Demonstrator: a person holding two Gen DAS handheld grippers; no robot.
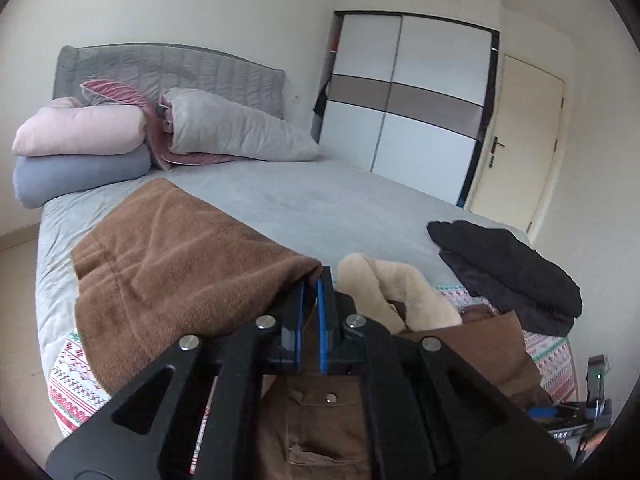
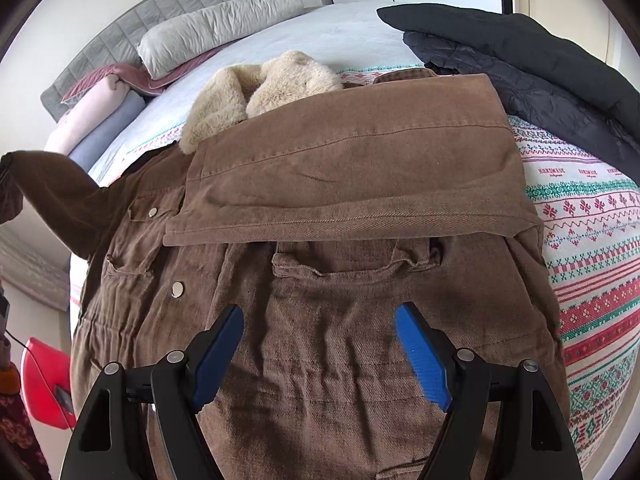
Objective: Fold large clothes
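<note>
A brown jacket (image 2: 320,320) with a tan fleece collar (image 2: 256,88) lies front up on the bed. One sleeve (image 2: 360,160) is folded across its chest. My left gripper (image 1: 314,280) is shut on the cuff of the other sleeve (image 1: 180,256) and holds it raised over the bed; that lifted sleeve shows at the left edge of the right wrist view (image 2: 48,184). My right gripper (image 2: 320,320) is open and empty, hovering just above the jacket's lower front. The collar also shows in the left wrist view (image 1: 392,292).
A pile of dark clothes (image 2: 520,64) lies on the bed's right side by the jacket. Pillows and rolled bedding (image 1: 100,136) sit at the headboard. A patterned blanket (image 2: 592,240) covers the near end of the bed. A wardrobe (image 1: 408,104) and door (image 1: 524,140) stand behind.
</note>
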